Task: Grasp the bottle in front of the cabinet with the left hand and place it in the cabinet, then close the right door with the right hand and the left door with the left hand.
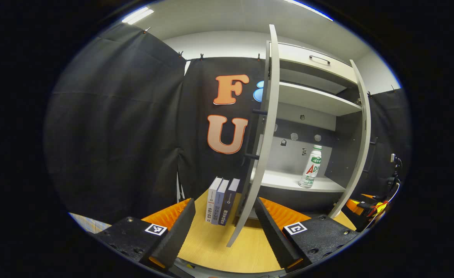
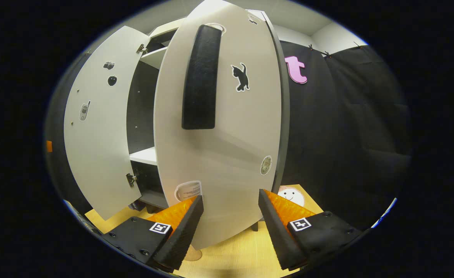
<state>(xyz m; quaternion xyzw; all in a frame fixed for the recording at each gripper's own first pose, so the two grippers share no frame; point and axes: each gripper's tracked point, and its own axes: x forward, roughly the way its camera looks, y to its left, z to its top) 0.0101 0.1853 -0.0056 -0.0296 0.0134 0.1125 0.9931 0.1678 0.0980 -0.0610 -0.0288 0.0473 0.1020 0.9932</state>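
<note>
While both grippers' fingers stand apart, right door (image 2: 219, 127) hides bottle (image 1: 311, 166).

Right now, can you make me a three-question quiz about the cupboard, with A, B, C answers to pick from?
1. Where is the bottle?
A. On the table in front of the cabinet
B. On a shelf inside the cabinet
C. On top of the books

2. How many books stand beside the cabinet?
A. One
B. Three
C. Six

3. What state is the left door in?
A. Open
B. Shut tight
C. Taken off

Answers:
1 B, the bottle stands upright on the lower white shelf in the left gripper view.
2 B, three spines stand side by side on the wooden table.
3 A, the left door swings out edge-on, with the shelves showing past it.
</note>
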